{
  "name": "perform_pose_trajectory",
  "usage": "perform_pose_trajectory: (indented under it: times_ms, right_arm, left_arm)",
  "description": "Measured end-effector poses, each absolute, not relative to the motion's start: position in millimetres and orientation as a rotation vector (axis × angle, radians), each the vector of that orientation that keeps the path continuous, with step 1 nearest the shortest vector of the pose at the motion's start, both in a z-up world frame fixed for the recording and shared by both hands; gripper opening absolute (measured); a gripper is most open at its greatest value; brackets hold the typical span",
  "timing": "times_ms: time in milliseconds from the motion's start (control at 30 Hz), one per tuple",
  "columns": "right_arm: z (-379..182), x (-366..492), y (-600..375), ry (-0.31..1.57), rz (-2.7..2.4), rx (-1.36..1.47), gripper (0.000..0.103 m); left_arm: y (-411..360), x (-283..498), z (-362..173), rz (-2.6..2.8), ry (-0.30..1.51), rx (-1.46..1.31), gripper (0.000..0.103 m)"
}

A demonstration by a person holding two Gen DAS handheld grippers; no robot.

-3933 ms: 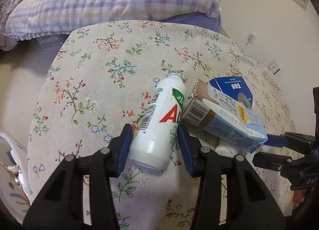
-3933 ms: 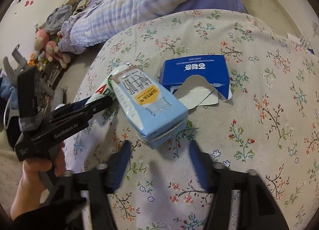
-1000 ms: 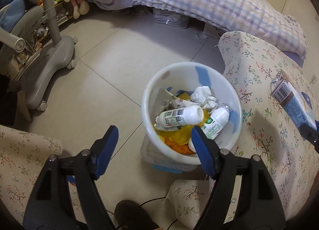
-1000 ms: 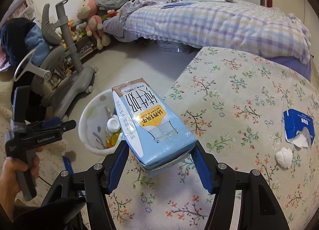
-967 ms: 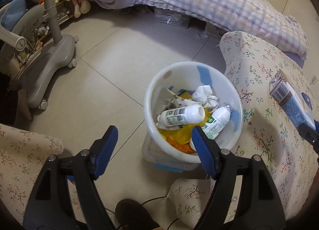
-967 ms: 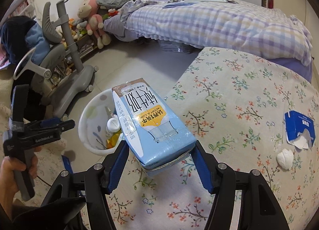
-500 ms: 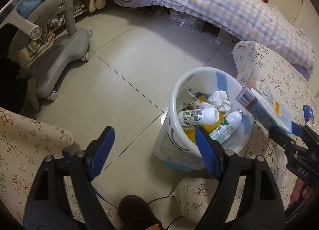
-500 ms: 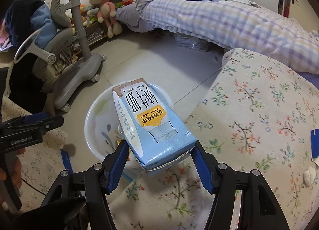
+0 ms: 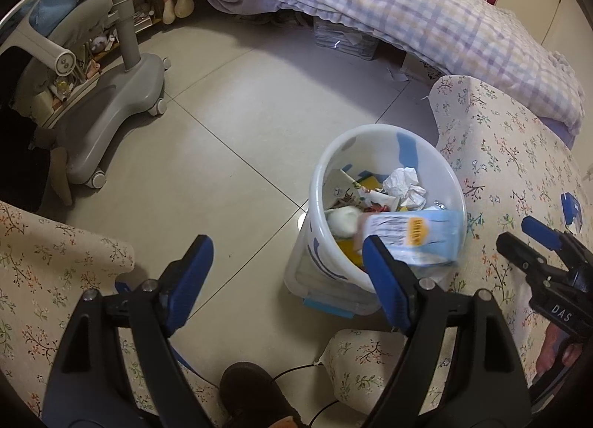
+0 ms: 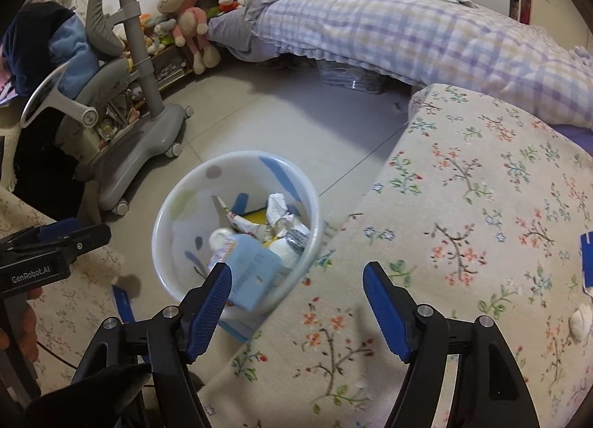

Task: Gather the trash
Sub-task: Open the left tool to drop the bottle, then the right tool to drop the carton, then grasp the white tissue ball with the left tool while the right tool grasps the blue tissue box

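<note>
A white trash bin stands on the floor beside the floral-covered table; it also shows in the right wrist view. A light blue milk carton lies blurred in the bin, seen also in the right wrist view, on white bottles and crumpled paper. My left gripper is open and empty above the floor left of the bin. My right gripper is open and empty above the bin's near edge.
A torn blue box and a white paper wad lie on the table at far right. A grey chair base stands left. A bed with a checked quilt is behind. A shoe is below.
My right gripper has opened and let go of the milk carton, which has dropped into the bin. The left gripper has drawn back slightly and stays open.
</note>
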State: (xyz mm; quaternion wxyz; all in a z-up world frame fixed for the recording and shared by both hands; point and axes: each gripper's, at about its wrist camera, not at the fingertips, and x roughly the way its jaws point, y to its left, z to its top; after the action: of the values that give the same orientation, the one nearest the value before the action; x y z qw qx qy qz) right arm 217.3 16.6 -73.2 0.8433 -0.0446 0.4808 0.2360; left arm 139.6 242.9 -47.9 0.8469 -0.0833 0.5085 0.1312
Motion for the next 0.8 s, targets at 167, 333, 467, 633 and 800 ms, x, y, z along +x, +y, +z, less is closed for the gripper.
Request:
perform_pose_trajectory:
  times_ms: [167, 333, 467, 633, 800]
  right_arm:
    - [-63, 214, -13, 1.025, 0.464, -0.073, 0.075]
    - [-54, 212, -51, 1.024, 0.399, -0.063, 0.075]
    - [-51, 214, -87, 1.028, 0.324, -0.053, 0.075]
    - [-46, 222, -138, 1.039, 0.231, -0.006, 0.075]
    - [-40, 223, -186, 1.032, 0.155, 0.024, 0.075]
  left_arm:
    - [233, 140, -45, 0.246, 1.068, -0.16, 0.083]
    - [219, 141, -43, 0.214, 1.068, -0.131, 0.083]
    - [208, 140, -38, 0.191, 1.056, -0.108, 0.083]
    - [193, 142, -32, 0.158, 1.045, -0.109, 0.083]
    - [168, 148, -32, 0.127, 1.047, -0.07, 0.083]
